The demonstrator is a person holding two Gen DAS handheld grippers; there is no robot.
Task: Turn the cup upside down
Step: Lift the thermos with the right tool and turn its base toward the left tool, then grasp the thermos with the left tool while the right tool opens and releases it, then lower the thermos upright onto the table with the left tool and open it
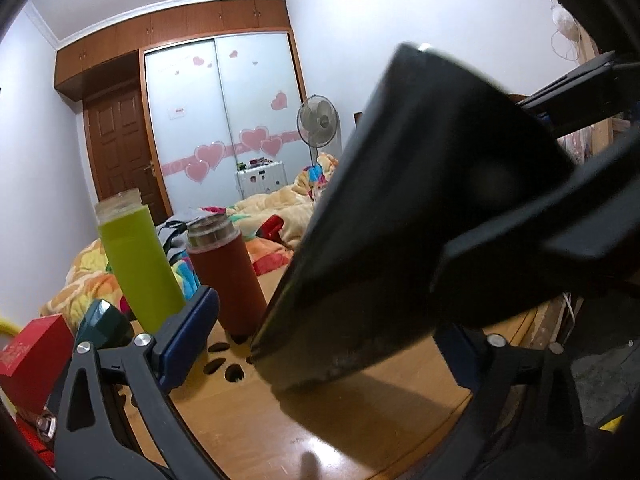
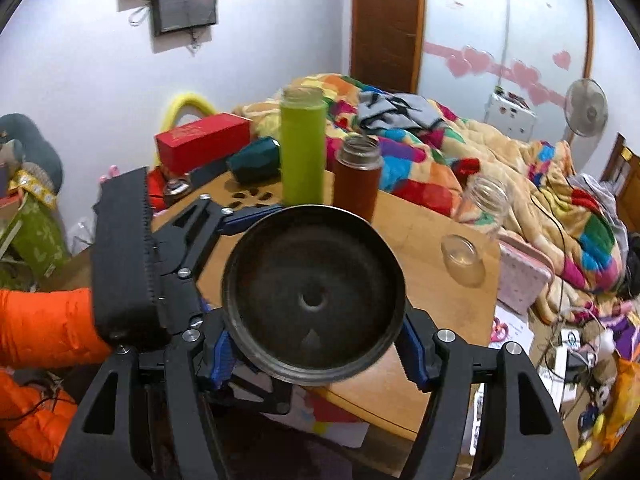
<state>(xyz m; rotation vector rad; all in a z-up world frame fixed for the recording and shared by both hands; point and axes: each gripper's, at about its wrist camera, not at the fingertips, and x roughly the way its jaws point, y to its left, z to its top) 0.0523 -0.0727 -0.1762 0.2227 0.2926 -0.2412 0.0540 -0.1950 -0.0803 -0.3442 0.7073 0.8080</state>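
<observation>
A black cup [image 2: 312, 296] is held by my right gripper [image 2: 314, 354], whose blue-padded fingers [image 2: 414, 360] close on its sides; its flat base faces the right wrist camera. In the left wrist view the same cup [image 1: 420, 216] is tilted above the wooden table [image 1: 256, 432], rim down and to the left. My left gripper [image 1: 320, 340] is open, its left blue finger [image 1: 188, 332] standing apart from the cup; its right finger is mostly hidden behind the cup. The left gripper's body [image 2: 132, 256] shows in the right wrist view, left of the cup.
A green bottle [image 2: 302, 148] and a red-brown flask [image 2: 357, 178] stand on the table [image 2: 424, 300] behind the cup. A clear jar [image 2: 482, 204] and a glass lid [image 2: 462, 254] are at the right. A red box [image 2: 202, 140] and dark green object [image 2: 256, 158] lie left. A bed is beyond.
</observation>
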